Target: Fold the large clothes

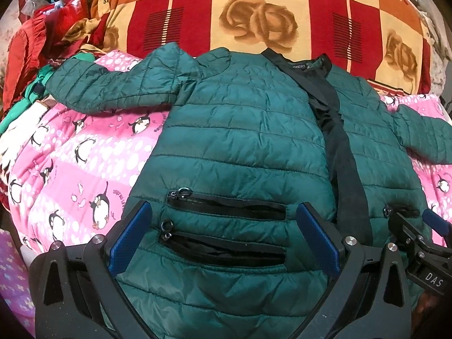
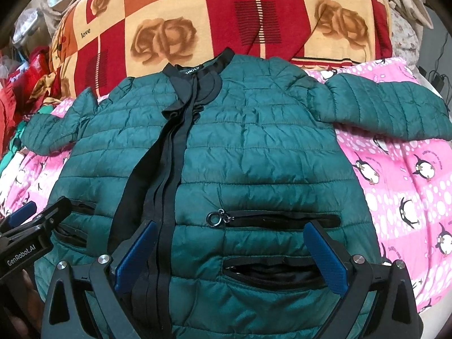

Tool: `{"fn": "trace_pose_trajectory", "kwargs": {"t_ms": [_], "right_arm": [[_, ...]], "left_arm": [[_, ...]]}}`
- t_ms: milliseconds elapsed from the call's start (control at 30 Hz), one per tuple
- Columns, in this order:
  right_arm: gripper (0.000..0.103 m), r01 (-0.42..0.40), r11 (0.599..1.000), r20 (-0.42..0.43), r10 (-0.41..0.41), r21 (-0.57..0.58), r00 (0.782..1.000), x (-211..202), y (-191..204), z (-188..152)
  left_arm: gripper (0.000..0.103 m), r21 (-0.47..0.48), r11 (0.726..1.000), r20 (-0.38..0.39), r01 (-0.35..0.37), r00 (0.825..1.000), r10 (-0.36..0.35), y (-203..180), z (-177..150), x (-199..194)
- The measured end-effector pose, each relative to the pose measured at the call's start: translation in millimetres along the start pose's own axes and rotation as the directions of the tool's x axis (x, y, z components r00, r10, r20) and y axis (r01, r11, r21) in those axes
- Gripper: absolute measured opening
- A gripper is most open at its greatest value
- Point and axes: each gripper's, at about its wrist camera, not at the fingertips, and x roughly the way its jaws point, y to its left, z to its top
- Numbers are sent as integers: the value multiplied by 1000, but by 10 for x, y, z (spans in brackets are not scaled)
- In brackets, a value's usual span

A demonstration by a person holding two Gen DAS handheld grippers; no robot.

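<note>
A dark green quilted jacket (image 1: 240,130) lies flat, front up, on a pink penguin blanket (image 1: 84,155), sleeves spread to both sides and collar at the far end. A black zipper band (image 2: 169,152) runs down its middle. My left gripper (image 1: 224,214) is open over the jacket's left lower part, its blue pads either side of two zip pockets (image 1: 226,209). My right gripper (image 2: 231,233) is open over the right lower part (image 2: 254,169), above two more pockets (image 2: 276,220). Each gripper shows at the edge of the other's view: the right (image 1: 435,220), the left (image 2: 25,212).
A red, orange and cream rose-patterned blanket (image 1: 254,14) is heaped behind the collar. A pile of red and green clothes (image 1: 34,50) lies at the far left. The pink blanket (image 2: 401,183) stretches out to the right of the jacket.
</note>
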Motion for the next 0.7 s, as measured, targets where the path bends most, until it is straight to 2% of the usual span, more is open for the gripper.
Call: {"fn": "trace_pose_trajectory", "kwargs": {"t_ms": [700], "right_arm": [[103,50,998,18,-50,-40,999,1163,-60,1153]], "left_arm": [[102,-18,1000,-31,-2,1000,1,35,123,175]]}}
